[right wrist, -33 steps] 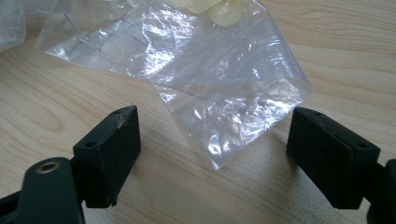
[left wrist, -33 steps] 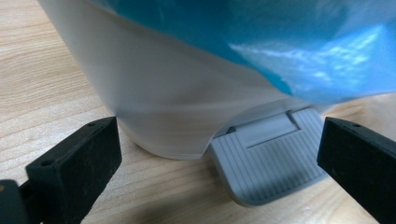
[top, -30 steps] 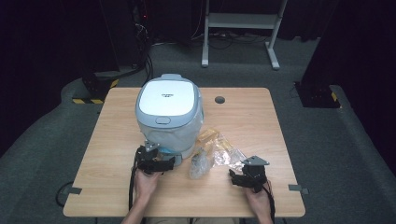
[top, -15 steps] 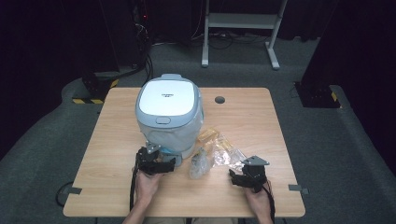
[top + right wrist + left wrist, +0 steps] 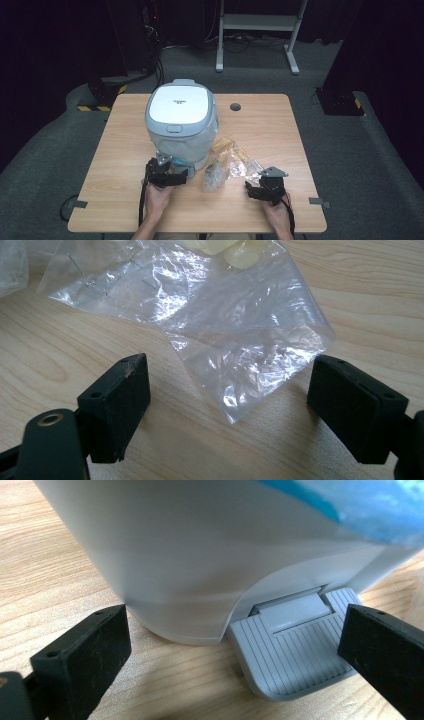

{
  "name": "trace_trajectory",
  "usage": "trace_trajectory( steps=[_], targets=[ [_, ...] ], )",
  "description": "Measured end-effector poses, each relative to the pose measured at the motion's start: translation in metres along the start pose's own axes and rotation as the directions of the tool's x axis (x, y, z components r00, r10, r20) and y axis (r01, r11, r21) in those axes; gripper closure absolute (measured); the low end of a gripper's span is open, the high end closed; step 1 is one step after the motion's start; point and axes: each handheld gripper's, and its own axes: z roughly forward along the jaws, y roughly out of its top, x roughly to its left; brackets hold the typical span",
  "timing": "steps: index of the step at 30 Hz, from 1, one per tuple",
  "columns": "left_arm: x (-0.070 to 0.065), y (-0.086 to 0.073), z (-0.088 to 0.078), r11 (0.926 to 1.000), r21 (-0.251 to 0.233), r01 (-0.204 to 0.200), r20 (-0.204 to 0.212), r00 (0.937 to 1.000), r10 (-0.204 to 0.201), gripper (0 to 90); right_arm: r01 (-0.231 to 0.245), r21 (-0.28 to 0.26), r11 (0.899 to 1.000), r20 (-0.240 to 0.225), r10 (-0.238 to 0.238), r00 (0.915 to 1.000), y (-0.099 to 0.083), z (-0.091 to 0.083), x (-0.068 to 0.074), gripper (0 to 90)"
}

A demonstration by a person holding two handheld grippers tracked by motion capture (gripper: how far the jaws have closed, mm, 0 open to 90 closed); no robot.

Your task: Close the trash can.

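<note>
A white and pale blue lidded bin point(image 5: 180, 122) stands on the wooden table point(image 5: 110, 165), lid down. Its grey ribbed foot pedal point(image 5: 295, 645) juts out at the base. My left gripper point(image 5: 166, 176) is open right in front of the bin point(image 5: 200, 555), its jaws on either side of the pedal and the bin's lower edge. Clear plastic bags point(image 5: 232, 162) with pale contents lie to the bin's right. My right gripper point(image 5: 265, 188) is open, and a corner of a clear bag point(image 5: 235, 350) lies between its jaws without being pinched.
A small round hole point(image 5: 235, 106) is in the table at the back. Beyond the table are dark carpet, black equipment with cables point(image 5: 150, 35) and a metal stand point(image 5: 257, 30). Bare wood lies to the far left and right.
My left gripper has edged slightly closer to the bin's base. The right gripper and the bags have barely moved.
</note>
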Motion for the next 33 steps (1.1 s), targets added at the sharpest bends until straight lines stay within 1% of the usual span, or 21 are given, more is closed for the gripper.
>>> trace_trajectory(
  steps=[2, 3, 4, 5, 6, 7, 8, 9, 15, 21, 22, 26, 28, 29, 33],
  targets=[
    [0.000, 0.000, 0.000, 1.0000, -0.003, 0.000, -0.001, 1.0000, 0.000, 0.8, 0.000, 0.001, 1.000, -0.001, 0.000, 1.0000, 0.000, 0.000, 0.000, 17.0],
    [-0.002, -0.001, 0.000, 0.9999, -0.012, -0.003, -0.005, 1.0000, 0.003, 0.8, 0.001, 0.000, 1.000, 0.000, -0.001, 1.0000, 0.000, 0.000, 0.000, 17.0],
    [-0.001, -0.002, 0.000, 0.9998, -0.013, -0.013, -0.009, 0.9999, 0.013, 0.8, 0.000, 0.000, 1.000, 0.000, 0.000, 1.0000, 0.000, 0.000, 0.000, 17.0],
    [-0.002, -0.002, 0.000, 0.9998, -0.018, -0.008, -0.007, 0.9999, 0.008, 0.8, 0.001, 0.001, 1.000, 0.000, -0.001, 1.0000, 0.000, 0.000, 0.000, 16.9],
    [-0.003, -0.002, 0.000, 0.9999, -0.014, 0.005, 0.003, 1.0000, -0.005, 0.8, -0.002, 0.001, 1.000, -0.001, 0.002, 1.0000, 0.000, 0.000, 0.000, 16.4],
    [-0.003, -0.003, 0.000, 0.9999, -0.014, 0.006, 0.003, 1.0000, -0.006, 0.8, 0.006, 0.002, 1.000, -0.008, -0.006, 0.9999, 0.000, 0.001, -0.001, 15.2],
    [-0.002, -0.002, 0.000, 0.9997, -0.018, -0.015, -0.009, 0.9999, 0.014, 0.8, 0.012, 0.006, 1.000, -0.016, -0.011, 0.9998, 0.001, 0.001, -0.001, 14.5],
    [-0.001, -0.003, 0.000, 0.9997, -0.018, -0.017, -0.011, 0.9998, 0.017, 0.8, 0.012, 0.006, 1.000, -0.015, -0.012, 0.9998, 0.001, 0.001, -0.001, 14.4],
    [0.000, -0.005, 0.002, 0.9998, -0.020, 0.002, -0.001, 1.0000, -0.002, 1.1, 0.021, 0.005, 1.000, -0.030, -0.021, 0.9993, 0.000, 0.000, -0.002, 14.9],
    [0.000, -0.005, 0.003, 0.9999, -0.014, 0.000, -0.002, 1.0000, 0.000, 1.2, 0.020, 0.001, 1.000, -0.034, -0.020, 0.9992, -0.001, -0.001, -0.002, 16.4],
    [0.000, -0.006, 0.003, 0.9999, -0.015, -0.001, -0.004, 1.0000, 0.001, 1.2, 0.019, -0.001, 1.000, -0.038, -0.019, 0.9991, -0.001, -0.001, -0.003, 16.8],
    [-0.001, -0.007, 0.005, 0.9996, -0.023, 0.015, 0.002, 0.9999, -0.015, 1.4, 0.005, -0.011, 1.000, -0.056, -0.006, 0.9984, -0.003, -0.004, -0.003, 19.0],
    [-0.001, -0.007, 0.005, 0.9997, -0.020, 0.012, 0.000, 0.9999, -0.012, 1.4, 0.002, -0.017, 1.000, -0.070, -0.003, 0.9976, -0.004, -0.005, -0.002, 19.4],
    [0.000, -0.008, 0.006, 0.9997, -0.019, 0.013, 0.006, 0.9999, -0.013, 1.4, -0.001, -0.018, 1.000, -0.072, 0.000, 0.9974, -0.005, -0.006, -0.002, 19.5],
    [0.000, -0.009, 0.007, 0.9995, -0.019, 0.025, 0.010, 0.9996, -0.024, 1.5, -0.006, -0.040, 0.999, -0.087, 0.002, 0.9962, -0.007, -0.011, -0.001, 20.4]
  ],
)
